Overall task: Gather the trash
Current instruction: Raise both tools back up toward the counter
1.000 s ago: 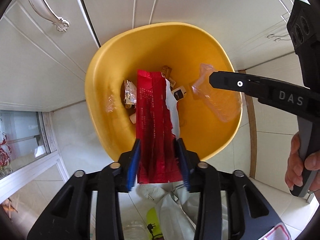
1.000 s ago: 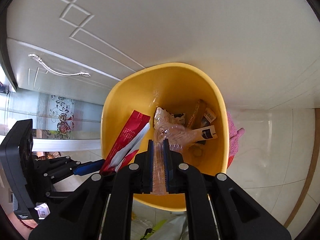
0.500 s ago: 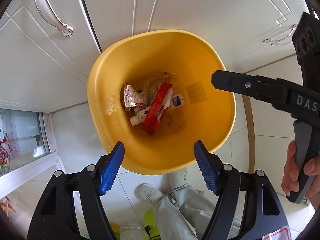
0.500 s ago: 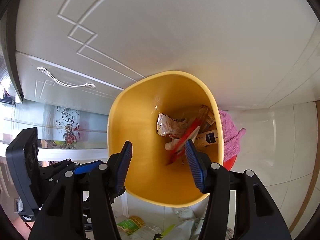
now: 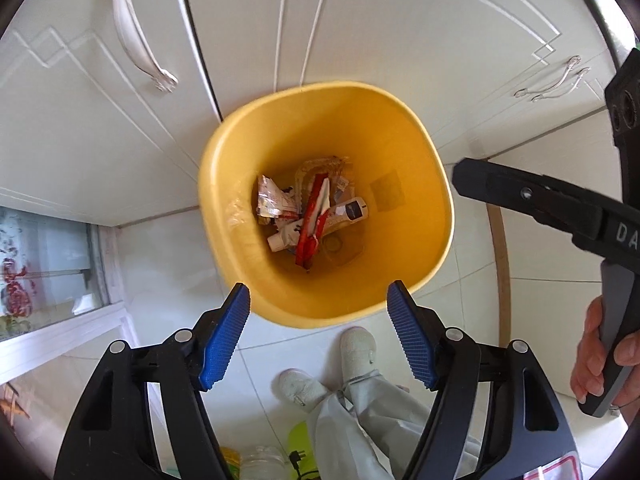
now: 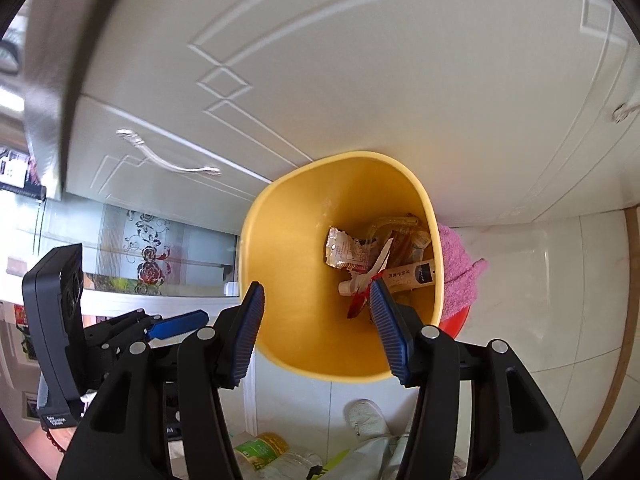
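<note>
Yellow plastic bin [image 5: 416, 152] below both grippers; left gripper [image 5: 318, 336], right gripper [image 6: 316, 330] just opened, empty; red foil wrapper [image 5: 310, 222] apparently settled inside; lift clear of rim before seeking next scrap.

bright, even daylight fills both views, with soft shadows. the white cupboard doors [image 5: 380, 40] ahead of each tool look slightly washed out, and the floor tiles [image 6: 540, 280] carry a pale sheen. strong fisheye bending curves the door panels, and dark vignette crowds the corners. the yellow bin [image 5: 400, 128] has a smeared rim in the left view. a dark blurred band [image 6: 52, 80] crosses the right view's upper left.
</note>
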